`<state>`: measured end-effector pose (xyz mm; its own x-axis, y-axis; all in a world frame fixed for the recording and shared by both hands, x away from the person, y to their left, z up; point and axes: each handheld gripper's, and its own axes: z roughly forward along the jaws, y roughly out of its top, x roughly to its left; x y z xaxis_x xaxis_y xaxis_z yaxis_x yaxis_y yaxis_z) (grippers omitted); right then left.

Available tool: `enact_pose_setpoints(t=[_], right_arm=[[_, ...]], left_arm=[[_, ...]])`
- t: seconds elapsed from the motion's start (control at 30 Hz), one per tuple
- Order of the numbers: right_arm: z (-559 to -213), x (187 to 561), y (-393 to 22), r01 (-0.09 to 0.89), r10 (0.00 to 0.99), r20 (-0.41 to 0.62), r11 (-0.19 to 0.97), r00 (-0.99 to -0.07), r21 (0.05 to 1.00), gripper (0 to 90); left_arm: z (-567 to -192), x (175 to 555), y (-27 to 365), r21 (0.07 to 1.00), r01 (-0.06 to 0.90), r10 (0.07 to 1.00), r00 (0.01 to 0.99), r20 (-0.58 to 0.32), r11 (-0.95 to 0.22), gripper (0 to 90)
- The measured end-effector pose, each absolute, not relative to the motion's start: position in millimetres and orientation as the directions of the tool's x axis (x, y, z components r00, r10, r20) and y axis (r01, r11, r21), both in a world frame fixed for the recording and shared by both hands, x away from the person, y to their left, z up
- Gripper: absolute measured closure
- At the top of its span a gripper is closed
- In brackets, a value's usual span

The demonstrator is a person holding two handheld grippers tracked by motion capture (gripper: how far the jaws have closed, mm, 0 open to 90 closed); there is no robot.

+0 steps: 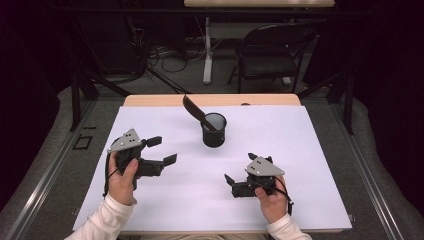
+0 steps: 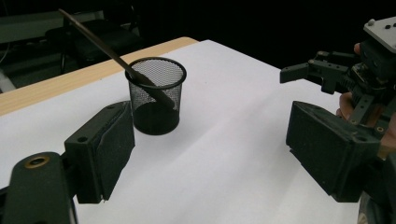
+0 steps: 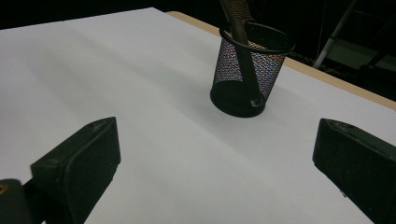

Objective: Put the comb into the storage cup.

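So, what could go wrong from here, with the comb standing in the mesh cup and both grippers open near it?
1. The comb leans far over the rim of the mesh cup, so a push on its top end could probably tip the light cup.
2. The cup stands free on the white sheet; a one-sided touch by the left gripper may slide it.
3. If both approach together, the right gripper might bump the left one.

The white table cover (image 1: 300,165) is bright under light from above, while the room behind stays almost black. My mesh cup (image 1: 214,130) throws only a soft, short shadow. The pictures look a little grainy and soft; in my gripper views the near jaws are slightly blurred.
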<state>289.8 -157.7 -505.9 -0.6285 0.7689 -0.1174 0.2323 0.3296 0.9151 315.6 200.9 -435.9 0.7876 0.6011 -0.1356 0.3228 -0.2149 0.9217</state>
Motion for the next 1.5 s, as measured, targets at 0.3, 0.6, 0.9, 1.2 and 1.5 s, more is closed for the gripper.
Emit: enact_pose_setpoints(t=[0.3,0.6,0.9,1.2,1.5], right_arm=[[-506,290,-157,0.229,0.77,-0.122,0.331,-0.626,0.916,1.0],[-506,290,-157,0.228,0.77,-0.126,0.334,-0.625,0.915,0.9],[-506,289,-157,0.227,0.77,-0.129,0.337,-0.625,0.914,0.9],[-508,289,-157,0.228,0.77,-0.127,0.337,-0.625,0.914,0.9],[-509,290,-157,0.229,0.767,-0.129,0.341,-0.628,0.912,0.9]], left_arm=[[-454,300,212,0.922,0.327,0.606,0.783,-0.142,-0.207,15.7],[-475,291,222,0.923,0.339,0.621,0.767,-0.158,-0.183,15.7],[-494,287,229,0.924,0.342,0.632,0.757,-0.164,-0.17,15.7],[-506,288,236,0.93,0.336,0.643,0.748,-0.169,-0.147,15.7],[-513,291,244,0.934,0.329,0.656,0.737,-0.163,-0.137,15.7]])
